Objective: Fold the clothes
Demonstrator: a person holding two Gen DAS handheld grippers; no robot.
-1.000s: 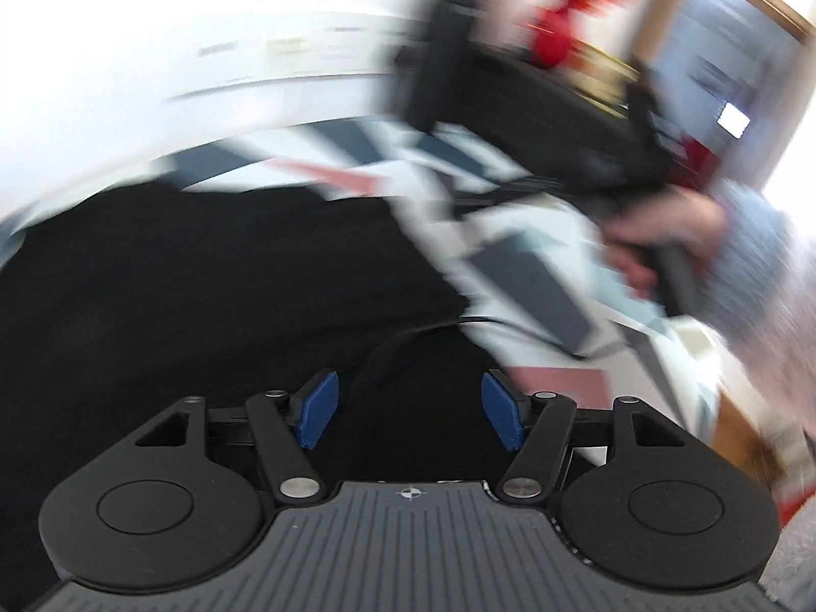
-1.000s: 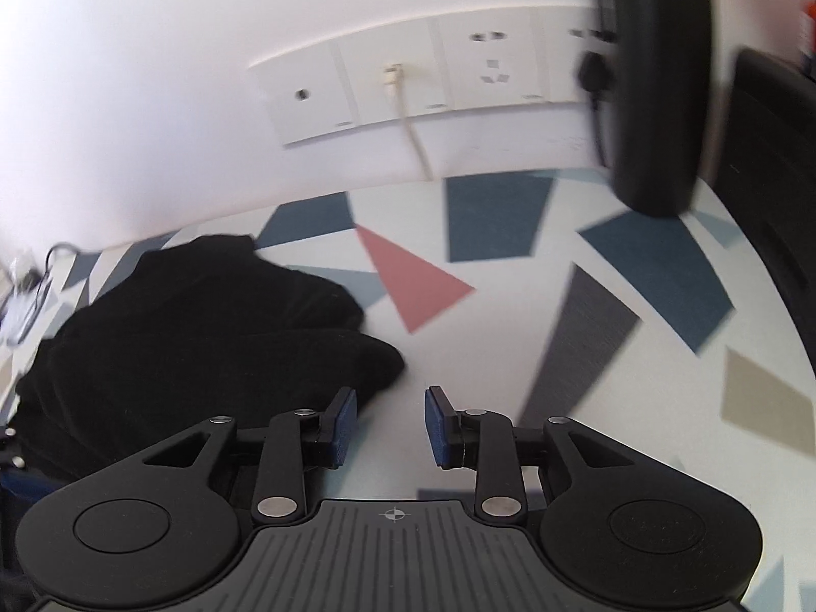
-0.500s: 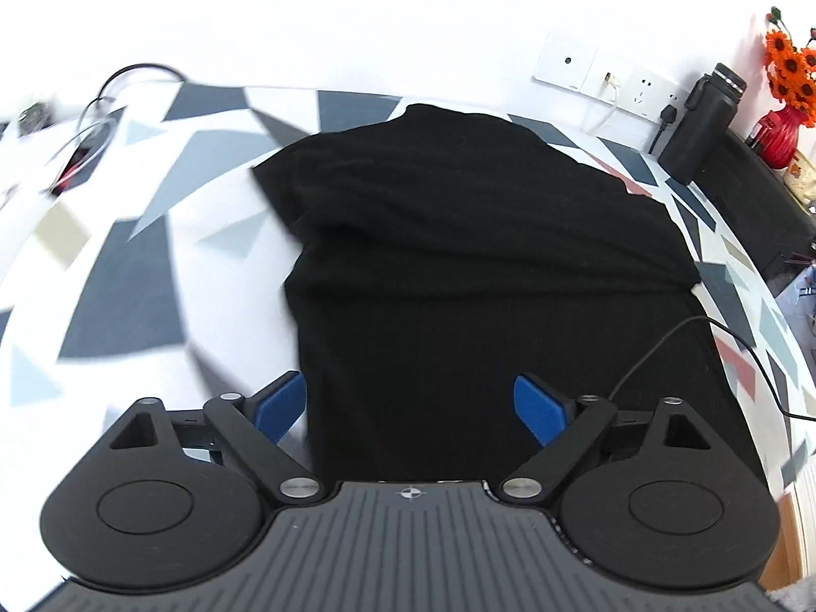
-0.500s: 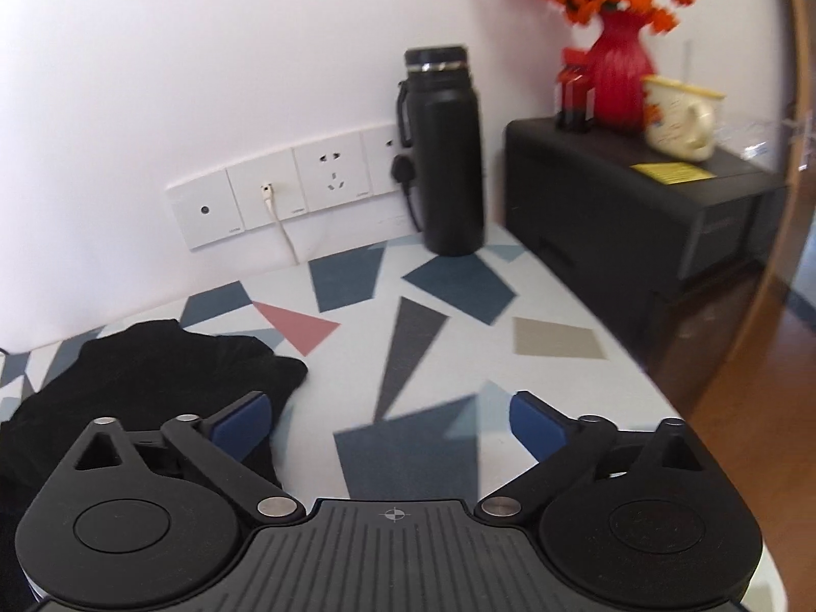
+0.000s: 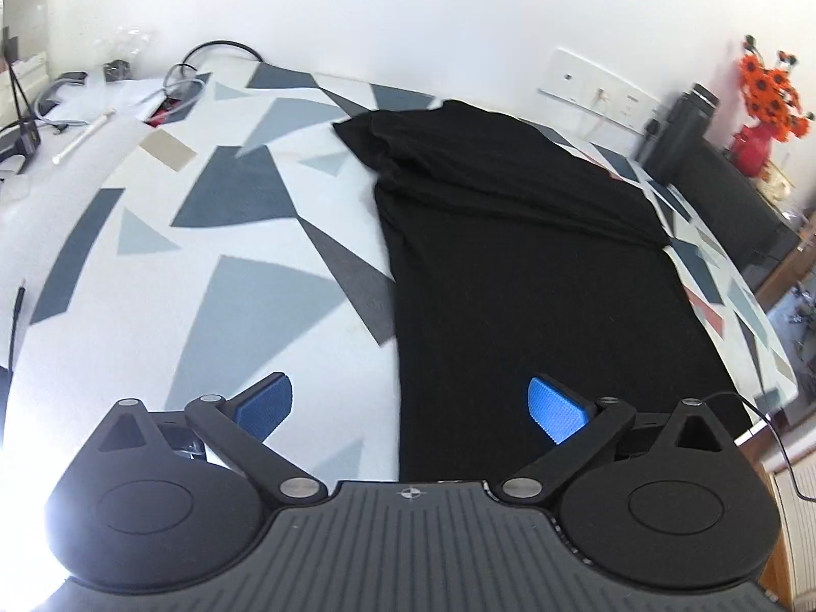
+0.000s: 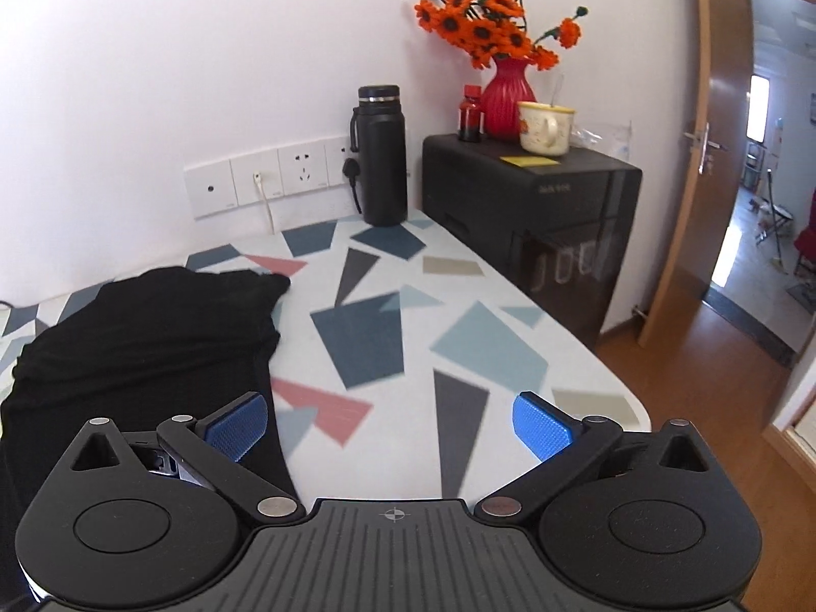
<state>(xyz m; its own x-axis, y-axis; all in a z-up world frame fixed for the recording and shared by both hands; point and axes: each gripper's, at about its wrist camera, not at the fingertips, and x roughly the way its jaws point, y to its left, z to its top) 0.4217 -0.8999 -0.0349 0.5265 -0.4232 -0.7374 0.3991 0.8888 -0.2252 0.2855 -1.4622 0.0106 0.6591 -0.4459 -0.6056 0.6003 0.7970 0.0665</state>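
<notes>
A black garment (image 5: 530, 255) lies flat in a long strip on the patterned table (image 5: 229, 255). It runs from the near edge toward the wall. My left gripper (image 5: 410, 405) is open and empty, raised above the garment's near left edge. In the right wrist view the garment (image 6: 148, 336) lies at the left. My right gripper (image 6: 390, 426) is open and empty above the bare table (image 6: 459, 336) beside the garment's right edge.
A black flask (image 6: 381, 155) stands by the wall sockets (image 6: 265, 181). A black cabinet (image 6: 535, 204) with a red flower vase (image 6: 505, 97) and a mug (image 6: 544, 127) stands to the right. Cables and small items (image 5: 102, 102) lie at the table's far left. An open doorway (image 6: 765, 153) is at the right.
Both grippers have opened wide and pulled back and up from the garment. The left view swung from the right side to look along the spread garment.
</notes>
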